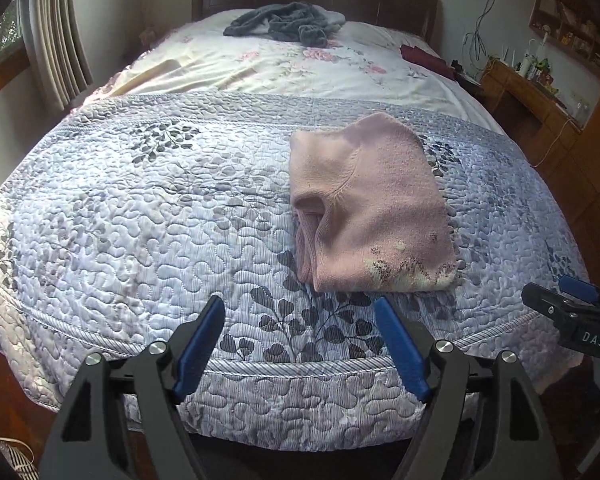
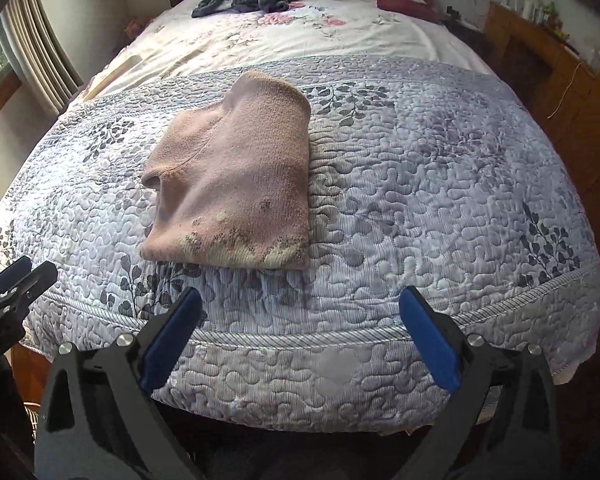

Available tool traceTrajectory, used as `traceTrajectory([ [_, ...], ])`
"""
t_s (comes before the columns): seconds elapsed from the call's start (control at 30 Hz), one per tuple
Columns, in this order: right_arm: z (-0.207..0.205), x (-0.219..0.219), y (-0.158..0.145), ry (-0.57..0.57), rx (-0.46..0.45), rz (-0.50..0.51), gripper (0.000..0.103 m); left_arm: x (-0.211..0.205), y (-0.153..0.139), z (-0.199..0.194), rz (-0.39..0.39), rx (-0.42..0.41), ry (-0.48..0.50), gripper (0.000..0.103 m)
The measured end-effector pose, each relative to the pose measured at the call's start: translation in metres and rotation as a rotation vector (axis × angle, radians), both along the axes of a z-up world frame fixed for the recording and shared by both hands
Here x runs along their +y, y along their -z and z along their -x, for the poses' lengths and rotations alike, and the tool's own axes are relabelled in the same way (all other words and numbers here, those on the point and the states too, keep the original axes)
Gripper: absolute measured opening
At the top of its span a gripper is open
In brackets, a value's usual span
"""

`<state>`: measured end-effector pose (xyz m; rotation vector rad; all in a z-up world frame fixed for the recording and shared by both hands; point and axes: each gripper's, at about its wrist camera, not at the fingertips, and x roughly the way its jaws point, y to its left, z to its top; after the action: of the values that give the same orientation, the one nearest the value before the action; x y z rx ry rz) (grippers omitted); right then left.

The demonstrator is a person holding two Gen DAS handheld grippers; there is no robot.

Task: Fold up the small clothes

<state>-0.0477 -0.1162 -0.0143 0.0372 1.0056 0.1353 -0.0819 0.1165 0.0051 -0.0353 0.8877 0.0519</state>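
Pink sweater (image 1: 370,208) lies folded on the quilt (image 1: 140,216) near the bed's foot edge, apparently finished. Left gripper (image 1: 300,344) and right gripper (image 2: 302,328) hover off that edge, jaws wide, empty.

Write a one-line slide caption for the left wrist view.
Open left gripper hovers at the bed's foot before a folded pink sweater on the quilted bedspread.

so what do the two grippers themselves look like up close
Both are alike: the left gripper and right gripper have black angular plastic frames with cut-out openings, silver round bolt heads at the pivots, and long blue pads lining the inner faces of the jaws. Seen from the left wrist view, the right gripper's black body carries white letters reading DAS. No cables, hands or sleeves show.
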Motion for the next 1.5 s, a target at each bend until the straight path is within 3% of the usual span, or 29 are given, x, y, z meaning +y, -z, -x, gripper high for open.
traceTrajectory([
  [0.37, 0.014, 0.002, -0.011, 0.003, -0.006, 0.025, 0.100, -0.017, -0.003, 0.012, -0.021, -0.005, 0.015, 0.080],
  [0.8, 0.006, 0.009, 0.002, 0.024, 0.013, 0.099, 0.100, -0.022, 0.003, 0.010, -0.054, 0.003, 0.030, 0.081],
  [1.5, -0.001, 0.003, 0.010, 0.065, 0.022, 0.079, 0.100, -0.020, 0.015, 0.004, -0.047, 0.030, 0.031, 0.081],
])
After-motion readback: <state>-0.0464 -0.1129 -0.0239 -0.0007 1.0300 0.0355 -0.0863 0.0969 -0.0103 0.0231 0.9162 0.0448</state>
